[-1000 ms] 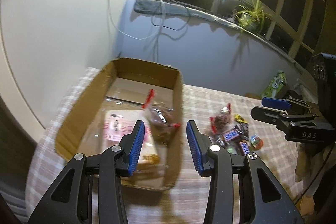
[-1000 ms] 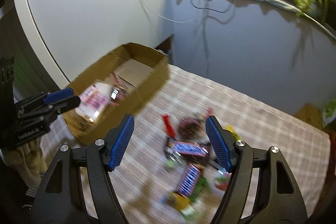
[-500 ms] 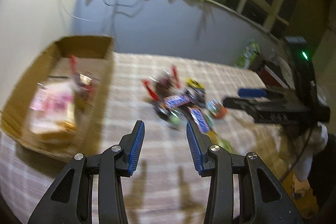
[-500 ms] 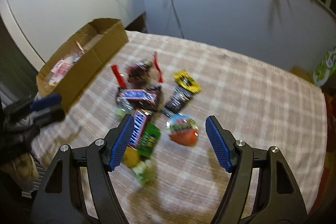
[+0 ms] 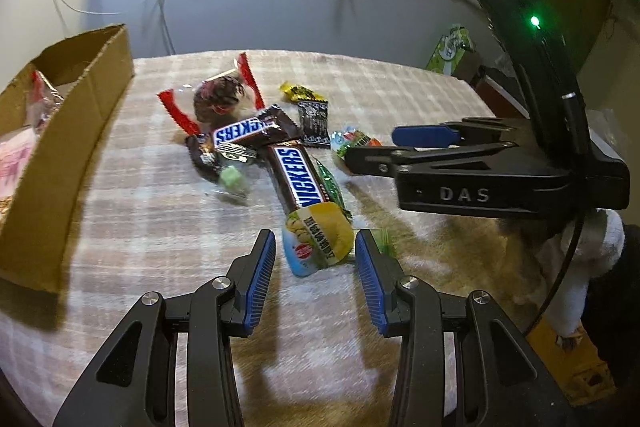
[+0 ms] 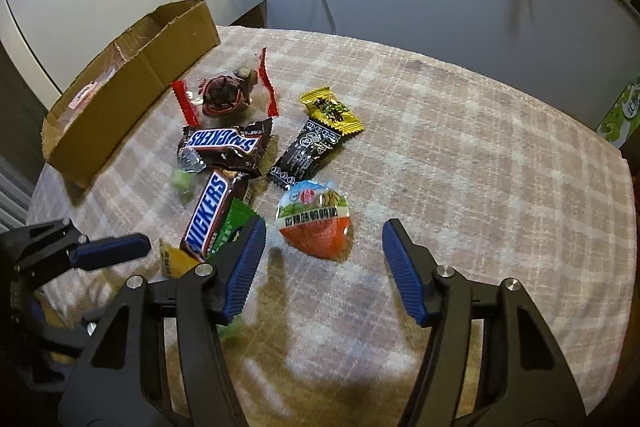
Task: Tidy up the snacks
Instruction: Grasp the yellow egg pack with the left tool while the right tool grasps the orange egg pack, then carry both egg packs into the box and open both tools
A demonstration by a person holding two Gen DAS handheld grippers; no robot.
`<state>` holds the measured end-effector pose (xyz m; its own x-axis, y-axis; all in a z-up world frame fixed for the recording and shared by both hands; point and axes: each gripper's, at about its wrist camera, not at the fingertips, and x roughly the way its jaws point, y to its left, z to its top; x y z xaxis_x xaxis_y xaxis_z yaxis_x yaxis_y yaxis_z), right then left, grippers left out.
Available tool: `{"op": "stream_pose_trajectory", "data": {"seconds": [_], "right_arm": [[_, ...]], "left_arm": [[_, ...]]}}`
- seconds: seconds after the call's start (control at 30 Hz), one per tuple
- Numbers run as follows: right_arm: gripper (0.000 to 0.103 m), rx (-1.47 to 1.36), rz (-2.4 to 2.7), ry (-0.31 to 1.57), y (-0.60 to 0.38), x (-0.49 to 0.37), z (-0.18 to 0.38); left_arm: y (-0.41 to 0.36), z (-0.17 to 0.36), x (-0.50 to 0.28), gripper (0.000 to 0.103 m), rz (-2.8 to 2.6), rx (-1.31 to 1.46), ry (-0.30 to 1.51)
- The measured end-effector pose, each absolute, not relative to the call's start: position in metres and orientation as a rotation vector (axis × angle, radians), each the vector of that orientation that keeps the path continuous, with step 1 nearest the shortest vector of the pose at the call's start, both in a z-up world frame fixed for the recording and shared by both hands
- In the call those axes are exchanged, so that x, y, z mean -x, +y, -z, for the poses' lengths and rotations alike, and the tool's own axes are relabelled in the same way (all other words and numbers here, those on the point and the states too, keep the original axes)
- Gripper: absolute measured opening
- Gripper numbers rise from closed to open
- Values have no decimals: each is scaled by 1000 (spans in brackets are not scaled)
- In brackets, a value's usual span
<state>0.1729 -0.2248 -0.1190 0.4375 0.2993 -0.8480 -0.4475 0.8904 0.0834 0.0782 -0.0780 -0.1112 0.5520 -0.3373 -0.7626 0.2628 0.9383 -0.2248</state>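
Snacks (image 6: pixel 224 147) heaped, glossy wrappers

Bare cloth (image 6: pixel 460 167) right of snack pile (image 6: pixel 240 163)

the cardboard box (image 5: pixel 76 131) runs off the left edge of the left view, its contents blurred. a snickers bar (image 6: pixel 206 217) hides most of the green packet (image 6: pixel 232 227).

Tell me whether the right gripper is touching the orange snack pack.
Apart. The right wrist view shows bare cloth between the orange snack pack and both open fingers of the right gripper.
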Motion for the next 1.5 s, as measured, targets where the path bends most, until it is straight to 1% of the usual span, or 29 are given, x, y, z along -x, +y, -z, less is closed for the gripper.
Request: {"op": "stream_pose_trajectory", "data": {"seconds": [0.13, 0.2, 0.23, 0.37, 0.43, 0.5, 0.63, 0.77, 1.17, 1.5], "right_arm": [[63, 176, -471, 1014, -217, -177, 125], [55, 190, -467, 1015, -214, -180, 128], [53, 193, -466, 1017, -212, -181, 130], [52, 230, -461, 1009, -206, -181, 133], [46, 255, -455, 1003, -204, -181, 134], [42, 271, -448, 999, -205, -180, 134], [41, 267, -454, 1000, -209, -179, 133], [41, 255, -450, 997, -213, -177, 132], [40, 220, -443, 955, -225, -162, 110], [41, 230, -490, 895, -203, -150, 82]], "left_arm": [[-86, 115, -84, 40, 351, 81, 929], [-89, 116, -85, 40, 349, 73, 932], [-91, 117, -86, 40, 348, 69, 933], [-95, 121, -87, 40, 337, 45, 934], [-94, 123, -86, 40, 336, 39, 932], [-94, 124, -85, 40, 338, 38, 932], [-91, 125, -85, 33, 336, 47, 930], [-87, 125, -83, 31, 336, 54, 928], [-68, 109, -71, 29, 321, 101, 893], [-38, 85, -63, 28, 281, 142, 833]]}}
